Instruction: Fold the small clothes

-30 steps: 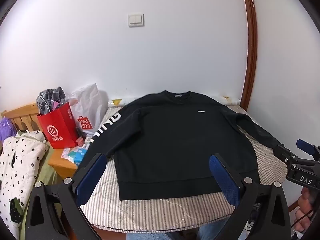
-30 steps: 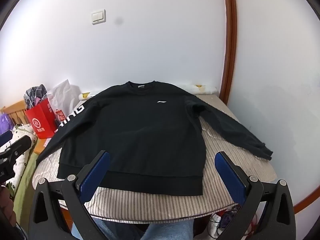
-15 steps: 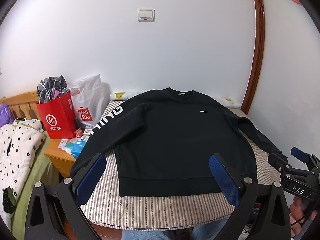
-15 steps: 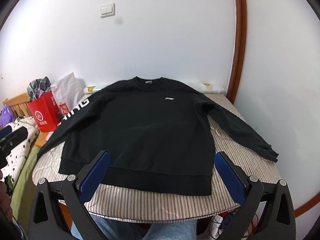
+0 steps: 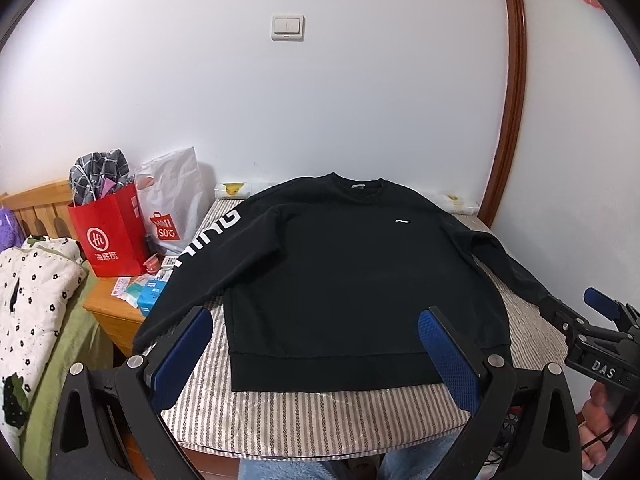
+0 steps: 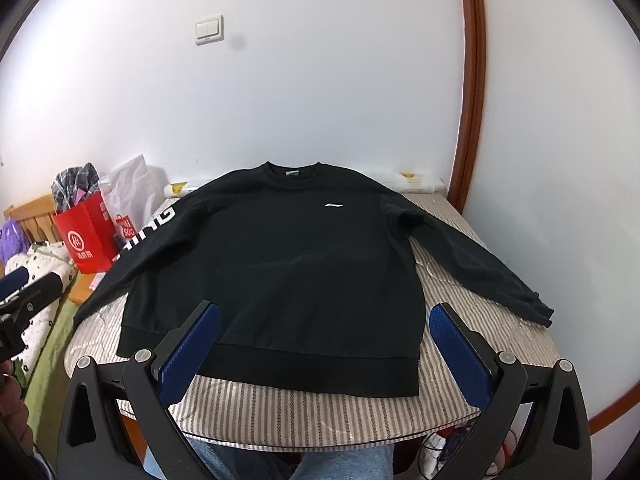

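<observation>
One black sweatshirt (image 5: pixel 360 280), two open tools, left (image 5: pixel 316 356) and right (image 6: pixel 324 352), two shopping bags, one red (image 5: pixel 110 236), one white (image 5: pixel 172 204), one light switch (image 5: pixel 287 28)

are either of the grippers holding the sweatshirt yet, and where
Neither. The left gripper and right gripper are both open, above the near hem of the black long-sleeved sweatshirt, which lies flat.

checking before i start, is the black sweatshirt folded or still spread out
Spread out. The black sweatshirt lies flat, front up, on the striped table cover, both sleeves angled outward, hem straight, nothing folded.
</observation>
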### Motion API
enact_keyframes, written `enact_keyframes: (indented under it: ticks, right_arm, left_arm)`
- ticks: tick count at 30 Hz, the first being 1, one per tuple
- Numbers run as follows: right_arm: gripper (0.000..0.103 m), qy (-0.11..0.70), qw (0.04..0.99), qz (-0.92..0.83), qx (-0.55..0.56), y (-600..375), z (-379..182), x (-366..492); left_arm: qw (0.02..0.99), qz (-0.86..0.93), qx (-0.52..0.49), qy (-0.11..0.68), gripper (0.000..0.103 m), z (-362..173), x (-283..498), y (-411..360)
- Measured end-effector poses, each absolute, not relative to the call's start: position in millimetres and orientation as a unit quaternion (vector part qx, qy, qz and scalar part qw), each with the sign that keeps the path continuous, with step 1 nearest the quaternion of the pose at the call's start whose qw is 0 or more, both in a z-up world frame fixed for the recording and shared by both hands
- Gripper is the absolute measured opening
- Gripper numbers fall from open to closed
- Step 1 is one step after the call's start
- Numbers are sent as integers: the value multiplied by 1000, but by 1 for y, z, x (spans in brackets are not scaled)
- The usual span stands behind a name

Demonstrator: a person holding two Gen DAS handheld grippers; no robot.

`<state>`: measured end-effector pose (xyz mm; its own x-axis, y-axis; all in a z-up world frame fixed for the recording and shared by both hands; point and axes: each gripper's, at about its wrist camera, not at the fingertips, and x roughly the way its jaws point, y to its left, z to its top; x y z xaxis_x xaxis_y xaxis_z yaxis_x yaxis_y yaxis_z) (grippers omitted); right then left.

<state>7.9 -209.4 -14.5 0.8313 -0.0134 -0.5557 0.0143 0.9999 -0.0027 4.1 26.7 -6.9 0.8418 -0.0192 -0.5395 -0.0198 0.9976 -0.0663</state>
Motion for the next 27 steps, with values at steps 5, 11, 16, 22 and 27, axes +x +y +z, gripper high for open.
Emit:
enact_keyframes:
  ticks: [5,11,16,22,27]
  right_arm:
    - [103,290,957,-9,-2,-210,-15,10]
    - [103,294,955,-19,-7,-211,-19,11]
    - [103,303,952,-25,-12,-211,-23,19]
    - [103,312,948,-51,-39,-207,-26,31]
    - [103,313,946,-76,-43,-208,-26,43]
  left_arm:
    - [963,0,-41,268,103,-3,-1,27]
    - [962,-2,-45,270,103,-6,4,25]
    - [961,-12,-46,274,103,-8,12,24]
    - [957,-22,-53,283,103,-11,28,29]
    - [957,-13,-51,287,103,-14,45,31]
